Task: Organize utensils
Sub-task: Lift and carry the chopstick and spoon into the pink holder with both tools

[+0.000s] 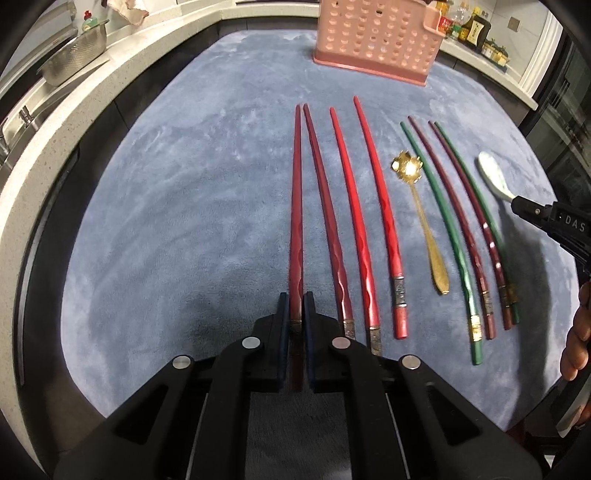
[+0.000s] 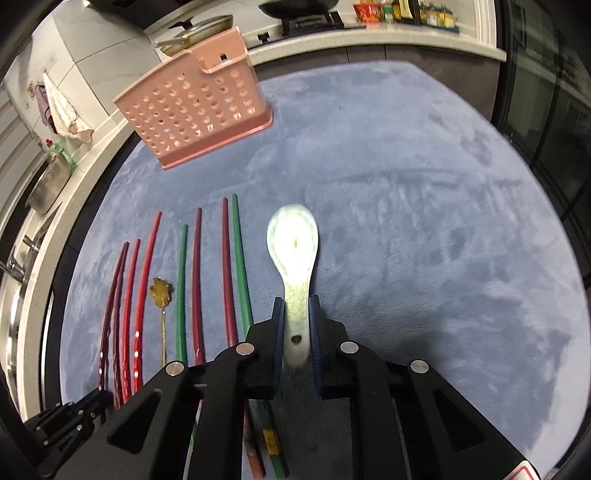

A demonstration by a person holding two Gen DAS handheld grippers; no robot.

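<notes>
The left gripper point(image 1: 294, 308) pinches the leftmost red chopstick point(image 1: 296, 206) at lower centre. The other utensils lie in a row on the mat. At right, the right gripper point(image 2: 297, 306) clamps the ceramic spoon point(image 2: 294, 254). The pink holder point(image 1: 376, 35), at top, seems empty: sorting is barely begun.

I read a kitchen around the work area. The table point(image 1: 192, 177) is covered in blue-grey plush cloth, its nap brushed in patches that catch the overhead light. A pale speckled stone counter point(image 1: 122, 74) wraps round the far side. On its left sits a perforated steel colander point(image 1: 74, 55) by a sink with a chrome faucet point(image 1: 24, 114). A crumpled rag point(image 2: 62, 107) hangs against pale wall tiles. Along the back I see a dark stove with a pan point(image 2: 299, 7), a lidded pan point(image 2: 199, 27) beside it, and a row of condiment bottles and jars point(image 1: 476, 31). Dark glass panels point(image 2: 546, 103) close the right side.
</notes>
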